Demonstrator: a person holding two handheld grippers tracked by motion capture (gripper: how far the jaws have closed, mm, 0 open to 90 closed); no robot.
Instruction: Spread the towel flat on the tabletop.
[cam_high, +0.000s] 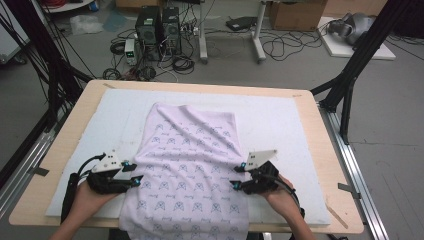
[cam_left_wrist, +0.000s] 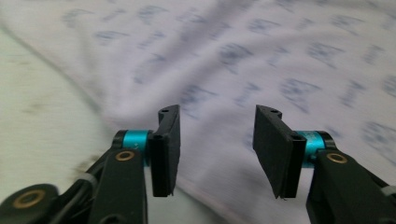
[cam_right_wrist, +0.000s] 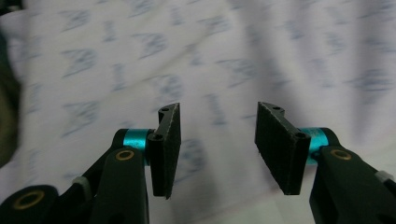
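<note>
High view: a white cloth (cam_high: 187, 170) printed with small blue motifs lies spread on the pale mat (cam_high: 280, 125) of a wooden table (cam_high: 320, 150), its far edge toward the middle of the mat, its near end hanging over the table's near edge and cut off by the frame. Left gripper (cam_high: 134, 180) sits at the cloth's left edge, held low and level in a hand entering from the near side, jaws pointing right toward the fabric. Right gripper (cam_high: 235, 179) sits at the cloth's right edge, likewise low, jaws pointing left. Left gripper view: both black jaws stand apart with nothing between the pads, above the cloth's edge where it meets the mat; the fabric is blurred. Right gripper view: jaws likewise parted and empty, over patterned cloth that is also blurred. Forearms are cut off at the bottom of the high view. Whether either set of jaw tips touches the cloth cannot be told.
</note>
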